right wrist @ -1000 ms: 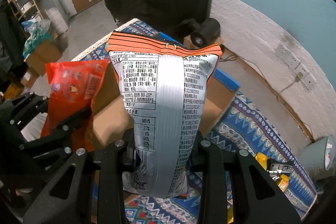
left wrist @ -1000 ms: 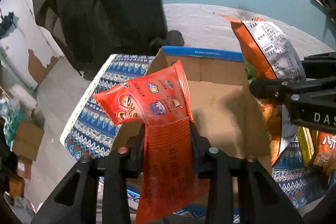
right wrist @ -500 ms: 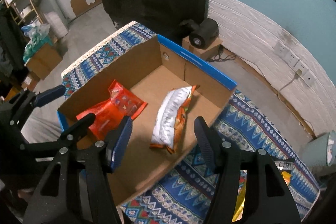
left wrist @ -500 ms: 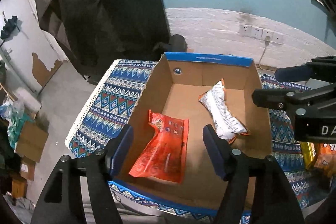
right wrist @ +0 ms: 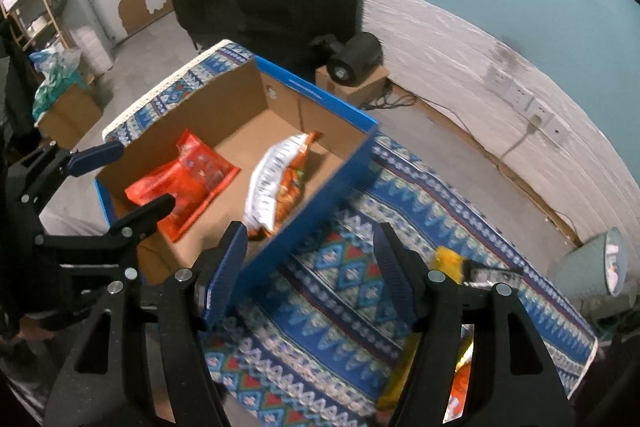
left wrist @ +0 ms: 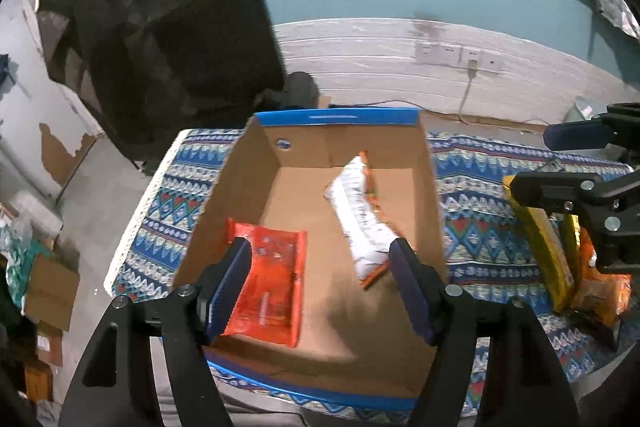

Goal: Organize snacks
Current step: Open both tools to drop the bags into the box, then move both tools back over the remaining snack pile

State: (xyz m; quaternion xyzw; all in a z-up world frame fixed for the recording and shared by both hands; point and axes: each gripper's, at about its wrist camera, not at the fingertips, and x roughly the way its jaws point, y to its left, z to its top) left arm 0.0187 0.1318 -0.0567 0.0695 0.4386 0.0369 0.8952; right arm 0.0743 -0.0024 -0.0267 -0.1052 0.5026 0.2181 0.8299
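An open cardboard box (left wrist: pixel 434 187) with blue rims (right wrist: pixel 332 183) sits on a patterned blue cloth. A red snack bag (left wrist: pixel 272 291) (right wrist: pixel 188 183) lies flat at its left. A white and orange snack bag (left wrist: pixel 360 219) (right wrist: pixel 276 183) lies at its right. My left gripper (left wrist: pixel 320 283) is open and empty above the box's near side. My right gripper (right wrist: pixel 312 267) is open and empty above the box's right wall and the cloth. Yellow and orange snack bags (left wrist: pixel 560 267) (right wrist: pixel 452 259) lie on the cloth to the right.
The patterned cloth (right wrist: pixel 360 275) covers the table. A black lamp head on a small box (right wrist: pixel 352 63) stands behind the box. A grey lamp (right wrist: pixel 592 267) is at the right. A white wall with sockets (left wrist: pixel 456 55) is behind. Cardboard boxes (left wrist: pixel 48 287) are on the floor left.
Both grippers opened and dropped their bags into the box; the red bag and the white bag now lie on its floor. Both grippers have drawn back and shifted right.
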